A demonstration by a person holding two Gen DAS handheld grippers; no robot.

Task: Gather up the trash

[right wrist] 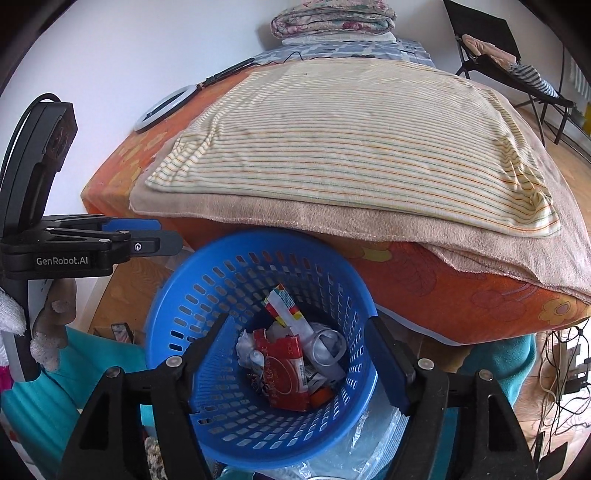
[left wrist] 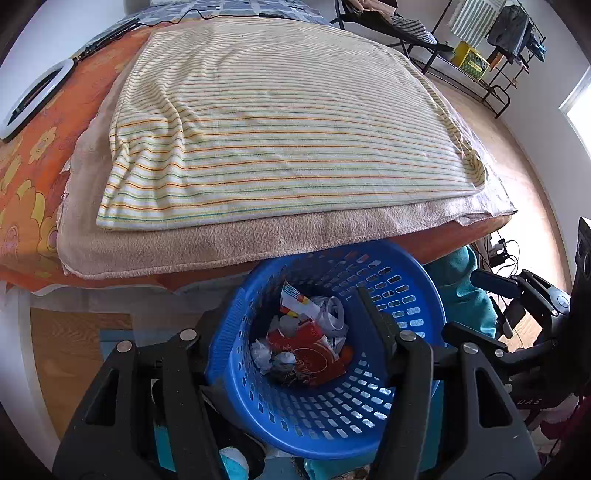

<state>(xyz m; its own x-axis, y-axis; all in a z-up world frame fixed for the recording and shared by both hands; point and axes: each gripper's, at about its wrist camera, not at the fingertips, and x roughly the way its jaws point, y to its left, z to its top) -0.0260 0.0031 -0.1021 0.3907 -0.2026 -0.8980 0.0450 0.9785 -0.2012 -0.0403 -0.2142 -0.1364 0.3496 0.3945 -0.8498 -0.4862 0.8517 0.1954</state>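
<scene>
Closest in, both grippers hang over a blue perforated plastic basket (right wrist: 236, 417) that stands on the floor right against the foot of the bed. The right gripper (right wrist: 295, 354) has its jaws spread wide, one finger to each side of the basket's mouth, gripping nothing. The left gripper (left wrist: 291, 325) is just as wide and just as empty; from its own camera its left finger sits outside the basket's wall and its right finger reaches over the opening.

The trash is already down in the basket's bottom. On top lies a red printed carton (right wrist: 286, 373), torn open and flattened. Beside it sits a crushed silver can (right wrist: 325, 349), a crumpled white paper wad (right wrist: 246, 345), and a white wrapper with red, yellow and blue print (right wrist: 282, 306) that stands up against the far wall. Something small and orange (right wrist: 320, 397) peeks out under the carton; I cannot tell what it is.

Beyond the basket, the bed has an orange flowered sheet (right wrist: 461, 291), a beige fleece blanket (right wrist: 295, 210) over that, and a striped towel (right wrist: 351, 147) spread on top. A white ring light (right wrist: 162, 110) lies near the wall edge. Farthest off, folded quilts (right wrist: 332, 20) are stacked at the head.
</scene>
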